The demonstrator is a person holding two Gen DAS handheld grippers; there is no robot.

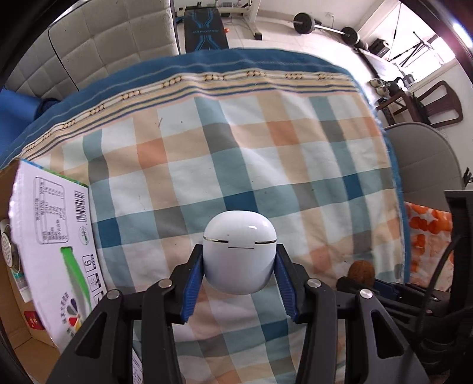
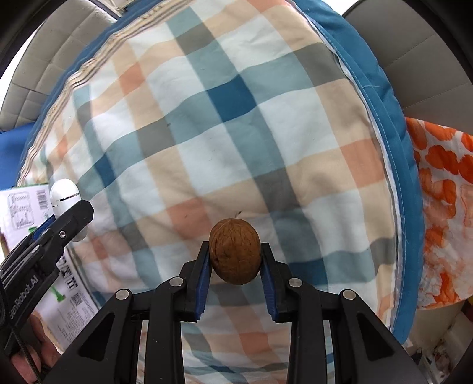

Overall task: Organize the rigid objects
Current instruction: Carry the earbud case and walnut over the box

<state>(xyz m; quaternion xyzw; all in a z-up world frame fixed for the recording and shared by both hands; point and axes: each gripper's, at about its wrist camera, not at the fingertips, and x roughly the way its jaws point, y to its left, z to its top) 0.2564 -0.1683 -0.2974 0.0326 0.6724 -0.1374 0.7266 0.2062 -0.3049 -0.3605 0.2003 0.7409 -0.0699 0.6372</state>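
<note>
A brown cardboard box (image 1: 17, 339) with a white printed flap (image 1: 50, 236) lies at the left edge of the checked blue, peach and white cotton cloth (image 1: 236, 153). Inside it a small bottle and a round perforated object show only in part, and I cannot tell what else it contains.

Over the cloth's near middle, the left gripper (image 1: 239, 265) pinches a glossy white, egg-shaped plastic earbud case (image 1: 240, 254) between its blue ribbed pads, lifted clear of the fabric. Toward the cloth's right side, the right gripper (image 2: 235, 260) is pressed tight on a brown, wrinkled walnut (image 2: 235, 251), also held above the fabric.

The cloth has a dark blue border and covers a raised flat surface. Beside its right edge hangs an orange-and-white patterned fabric (image 2: 440, 212). Beyond its far edge stand a grey quilted panel (image 1: 109, 44), a black and blue weight bench (image 1: 205, 29) and a barbell (image 1: 325, 26) on a pale tiled floor.
</note>
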